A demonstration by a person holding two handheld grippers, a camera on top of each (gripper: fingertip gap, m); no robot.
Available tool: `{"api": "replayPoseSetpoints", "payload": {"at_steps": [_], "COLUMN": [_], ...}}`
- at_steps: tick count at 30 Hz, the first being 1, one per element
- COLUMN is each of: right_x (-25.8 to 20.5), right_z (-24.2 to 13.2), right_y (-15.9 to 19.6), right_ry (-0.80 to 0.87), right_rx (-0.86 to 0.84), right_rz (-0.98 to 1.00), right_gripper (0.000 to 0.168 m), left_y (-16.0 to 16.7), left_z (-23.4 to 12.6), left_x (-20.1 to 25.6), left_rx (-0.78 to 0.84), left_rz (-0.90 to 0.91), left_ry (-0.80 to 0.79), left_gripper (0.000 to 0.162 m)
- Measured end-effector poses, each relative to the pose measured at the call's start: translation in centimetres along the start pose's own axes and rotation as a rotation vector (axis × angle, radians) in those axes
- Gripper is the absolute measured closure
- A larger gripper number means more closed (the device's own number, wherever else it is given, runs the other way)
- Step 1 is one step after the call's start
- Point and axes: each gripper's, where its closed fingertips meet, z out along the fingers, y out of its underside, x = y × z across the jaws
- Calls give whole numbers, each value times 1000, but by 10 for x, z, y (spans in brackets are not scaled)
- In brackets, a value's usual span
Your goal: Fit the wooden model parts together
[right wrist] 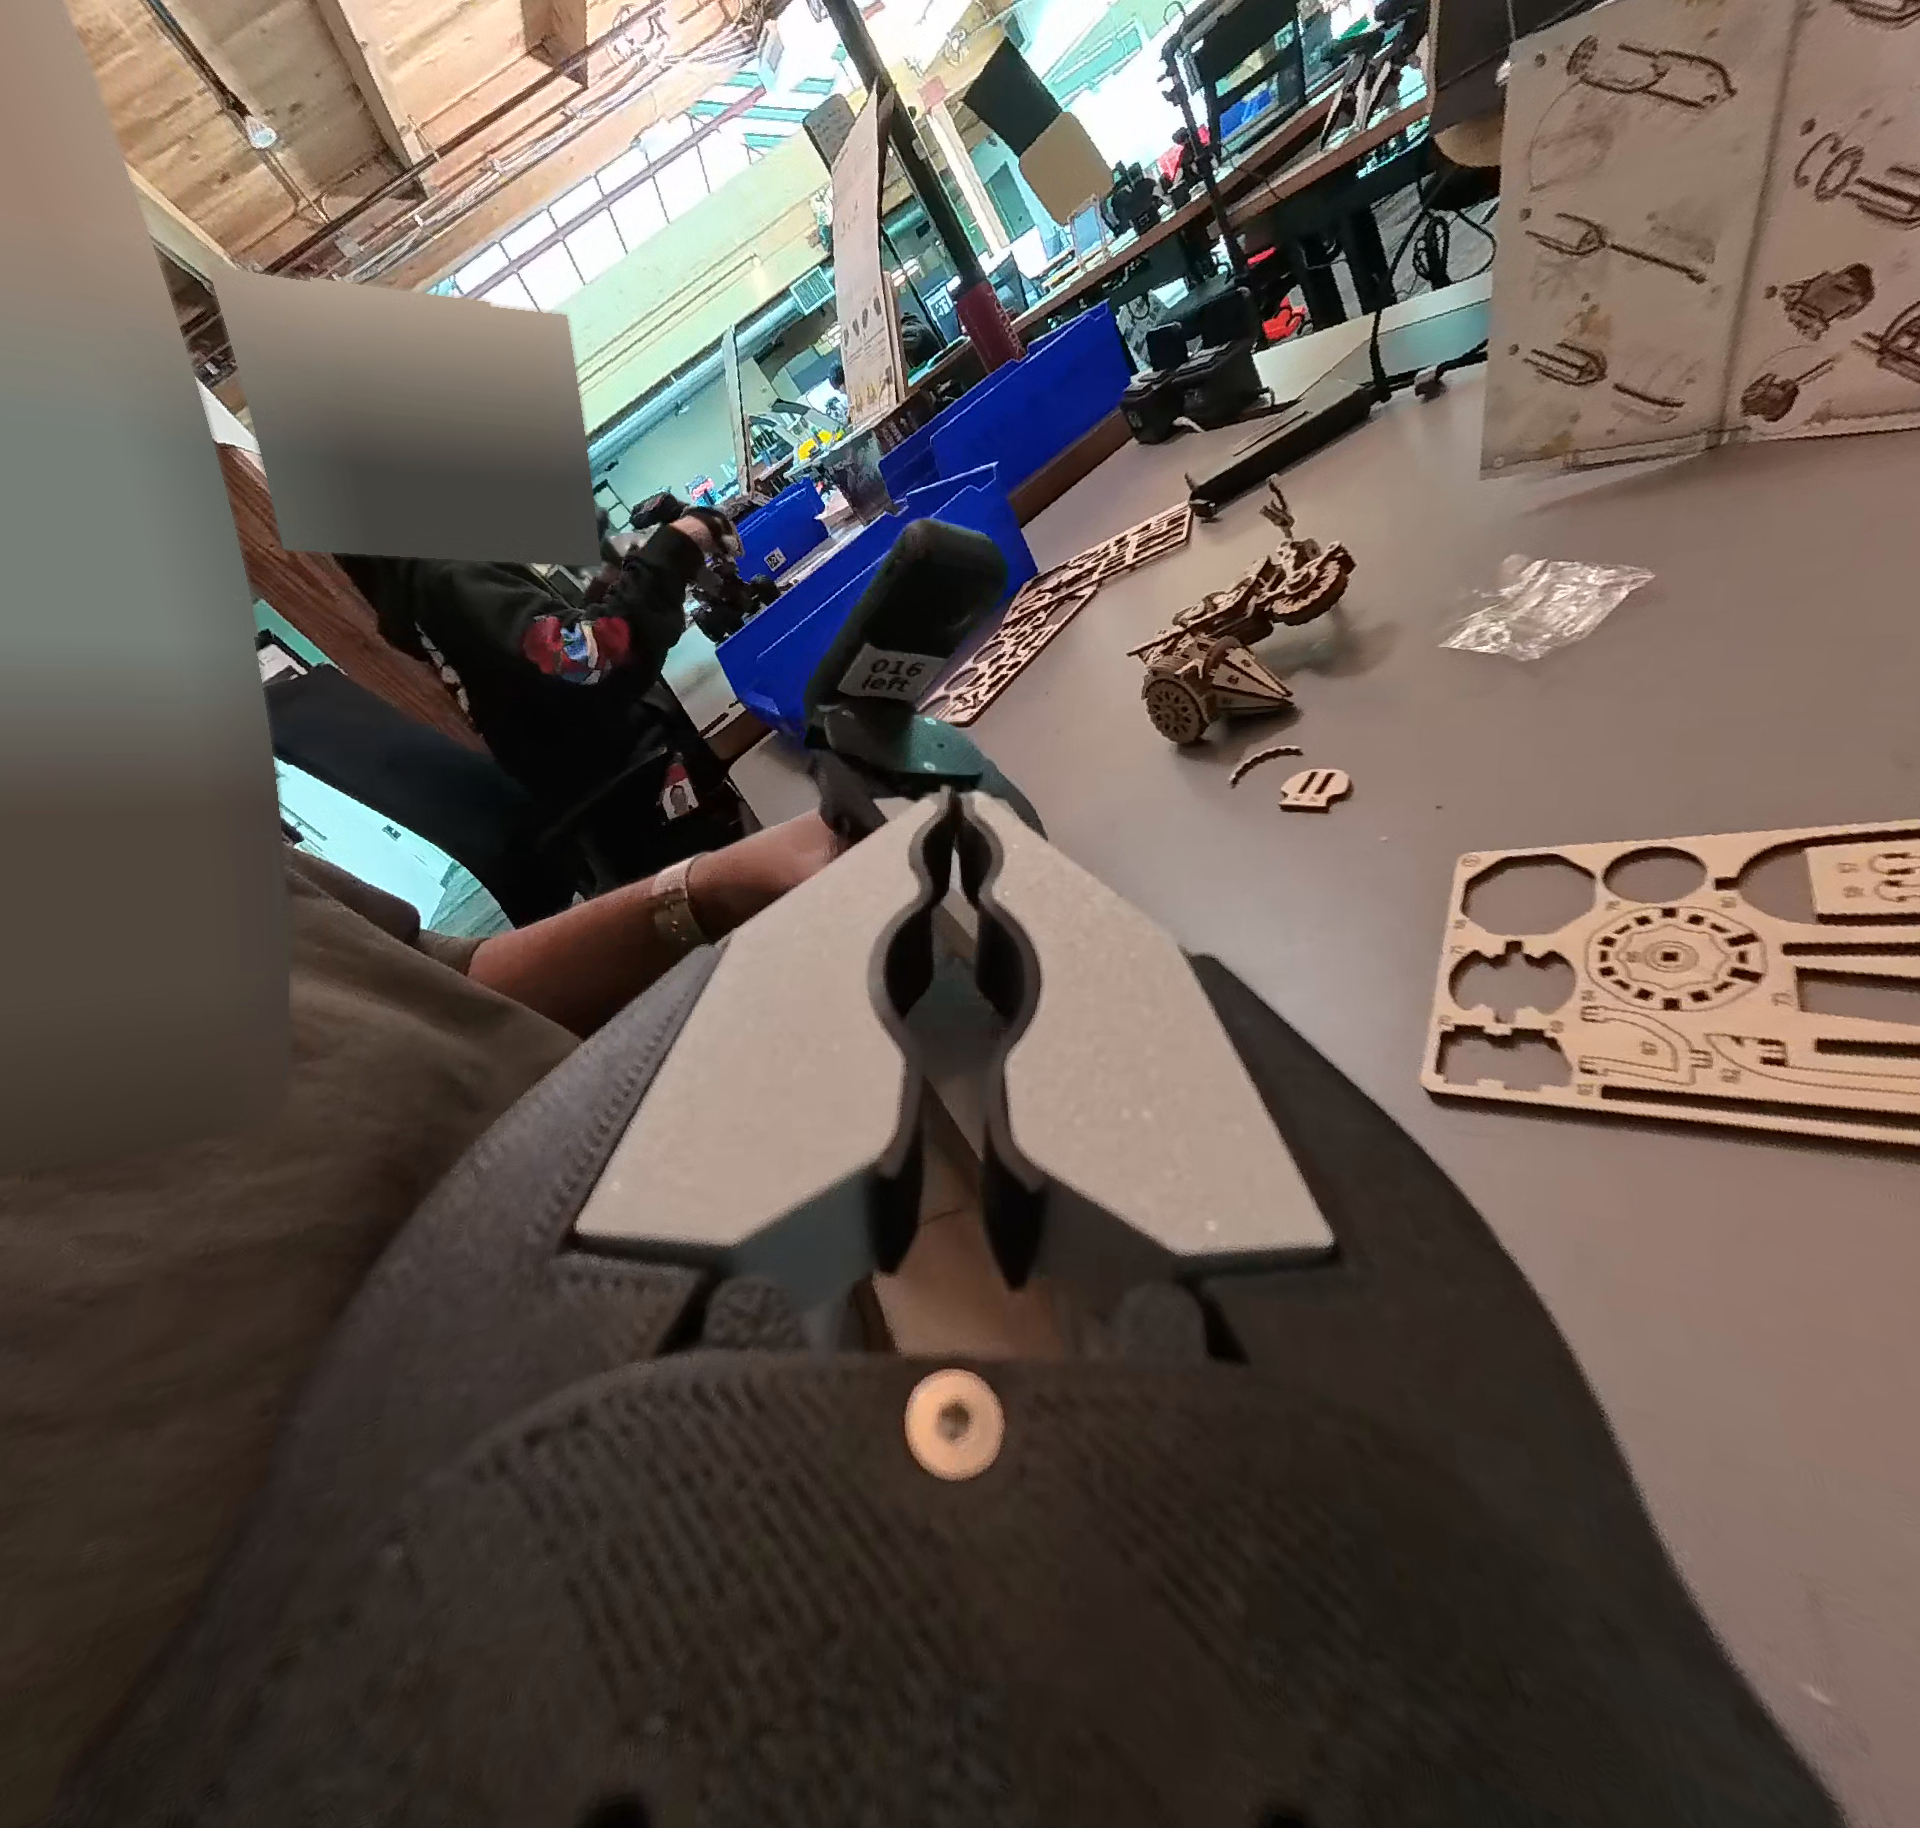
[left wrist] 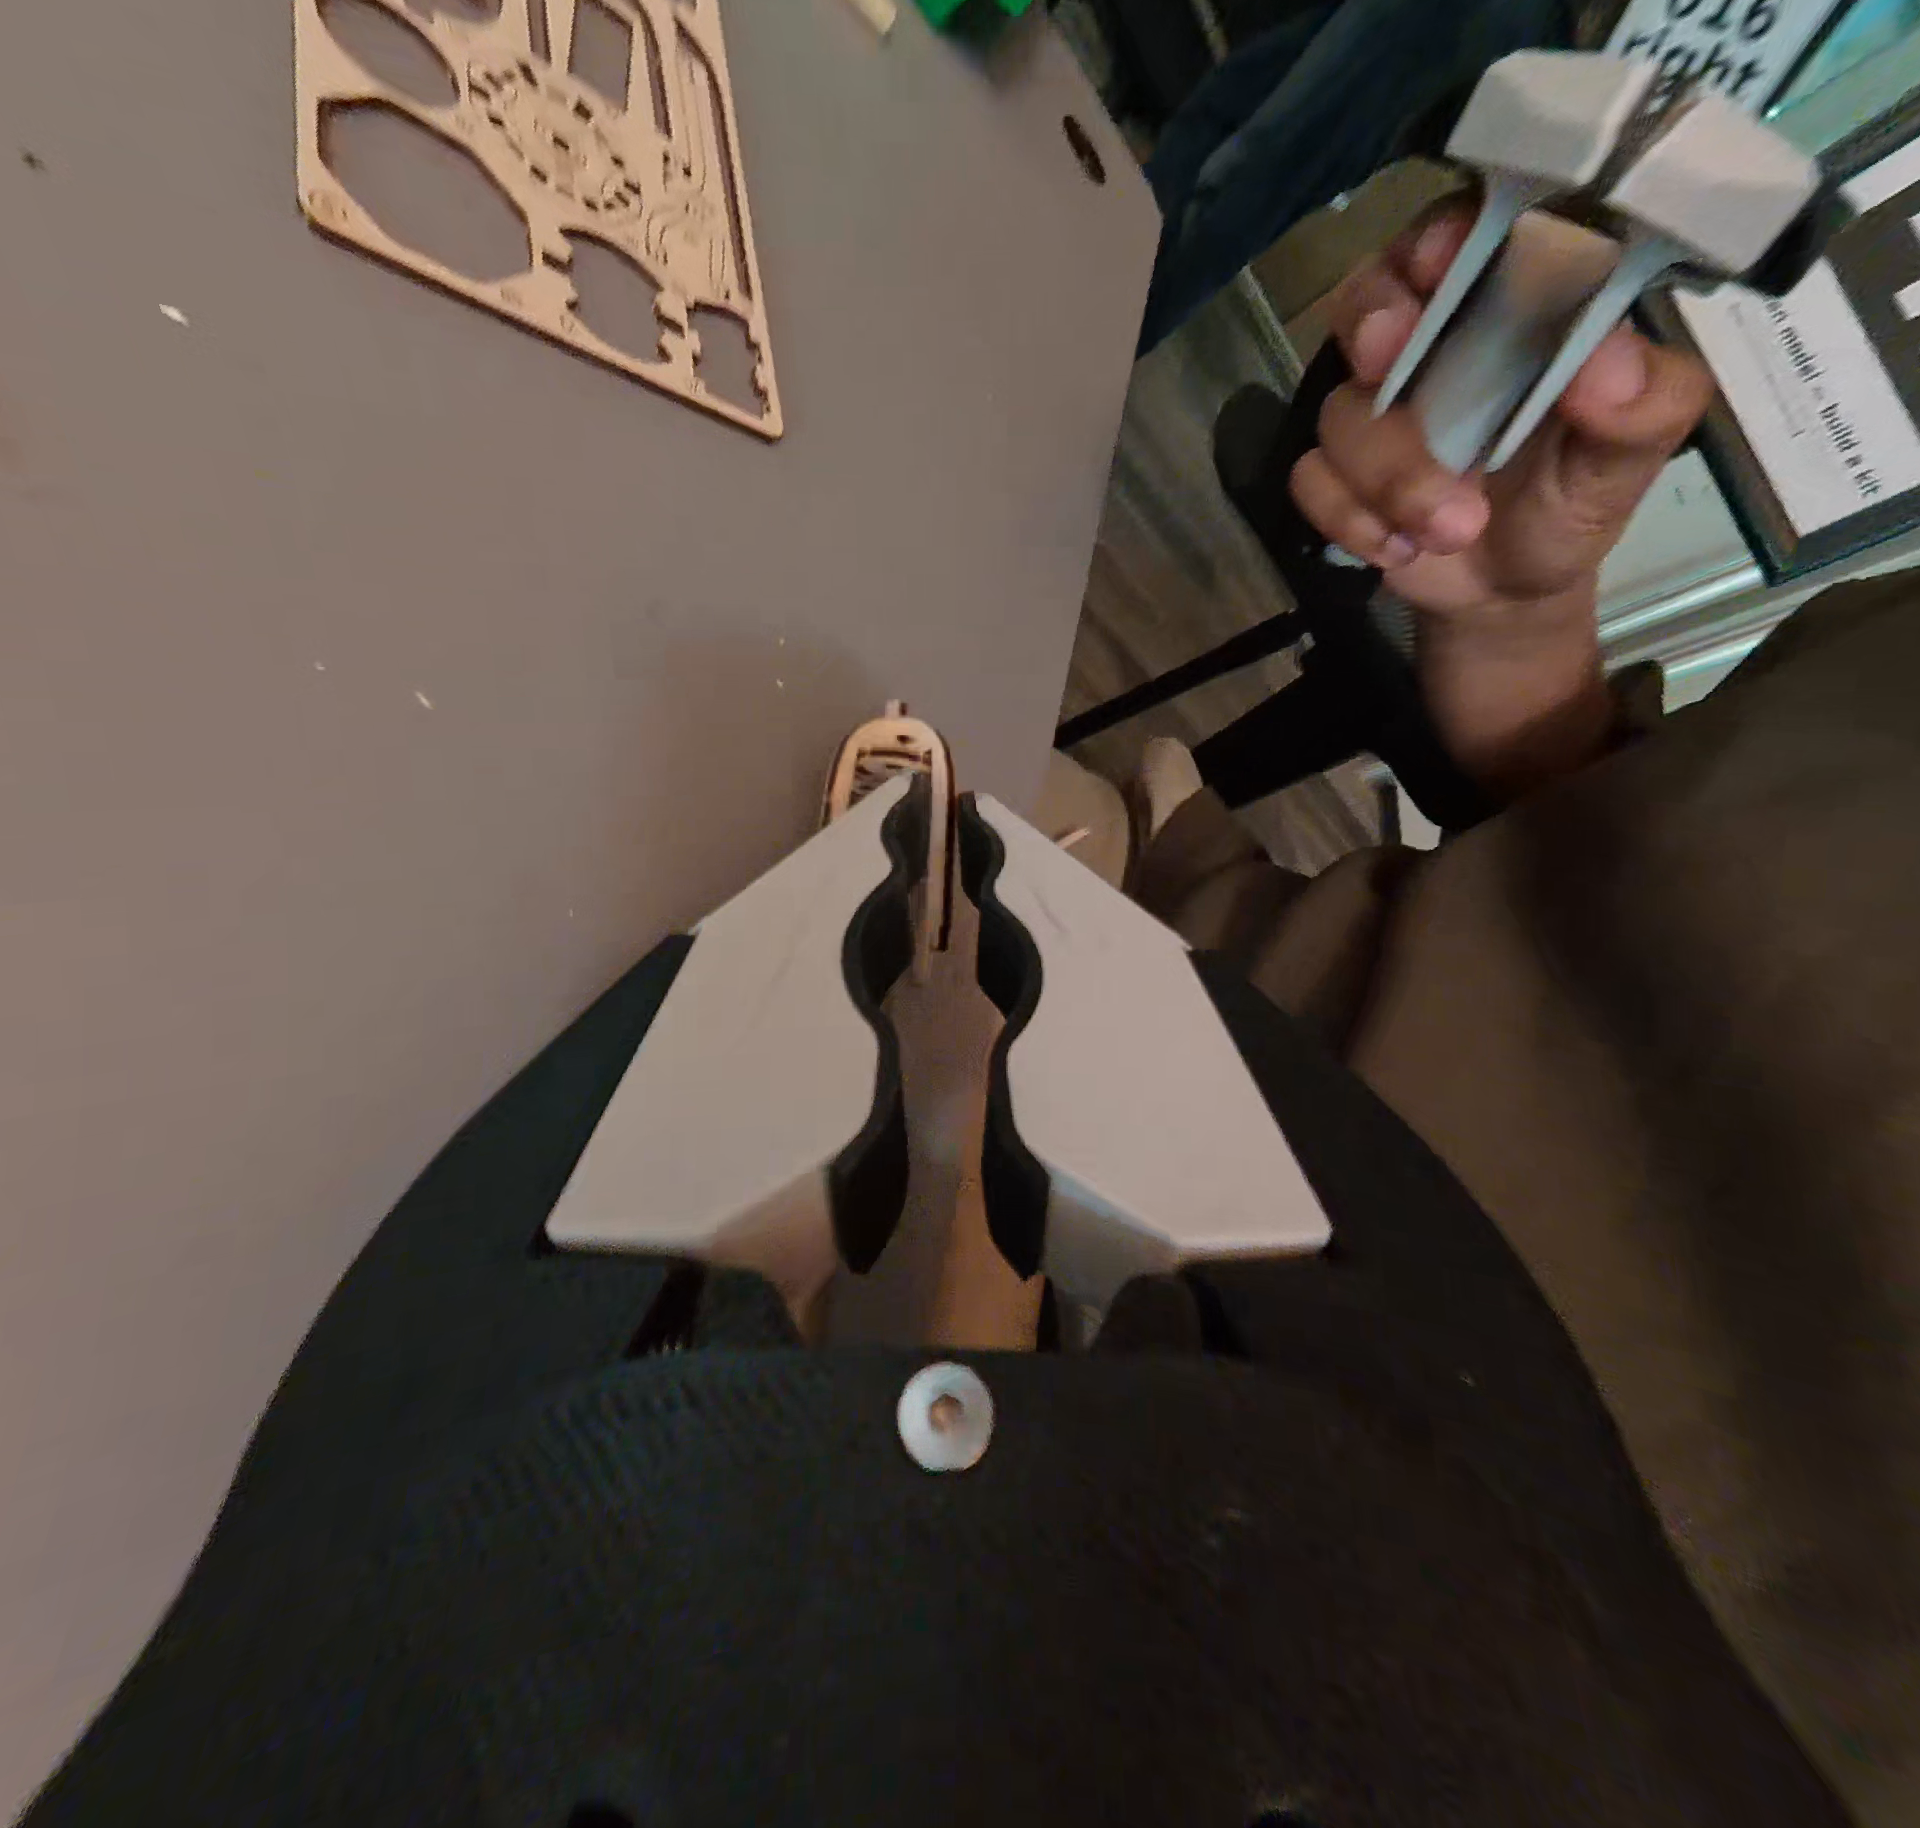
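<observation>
A small slotted wooden part [left wrist: 914,822] is pinched edge-on between the left gripper's [left wrist: 933,810] fingers near the counter [left wrist: 416,583] edge. The half-built wooden model [right wrist: 1236,635] stands well apart, with two loose pieces [right wrist: 1294,779] beside it, so fitting remains. The right gripper [right wrist: 951,810], raised, has fingers nearly pressed together, empty.

bench [right wrist: 1403,1415]: showing plain matte grey
wooden sheet [left wrist: 540,168]: showing pale tan, cut-outs revealing grey
left hand-held gripper [left wrist: 940,812]: showing light grey fingers, black wavy pads, black ribbed body
wooden part [left wrist: 894,750]: showing light tan with dark engraved lines
bins [right wrist: 935,511]: showing bright blue
plastic bag [right wrist: 1548,599]: looking clear, glinting white
</observation>
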Motion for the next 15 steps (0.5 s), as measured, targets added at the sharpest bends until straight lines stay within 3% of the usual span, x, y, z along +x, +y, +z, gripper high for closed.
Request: {"api": "replayPoseSetpoints", "payload": {"at_steps": [10,12,15], "right_x": [-13,-22,-34], "right_z": [-13,-15,-18], "right_y": [-22,-15,28], "right_ry": [-32,-86,-161], "right_rx": [86,3,-315], "right_rz": [-1,10,41], "right_gripper": [168,168,168], "left_y": [3,2,0], "left_z": [1,-2,-7], "left_x": [0,0,-2], "left_rx": [-22,-14,1], "left_rz": [-41,-39,-40], "left_ry": [-10,-19,-35], "left_gripper": [145,142,139]}}
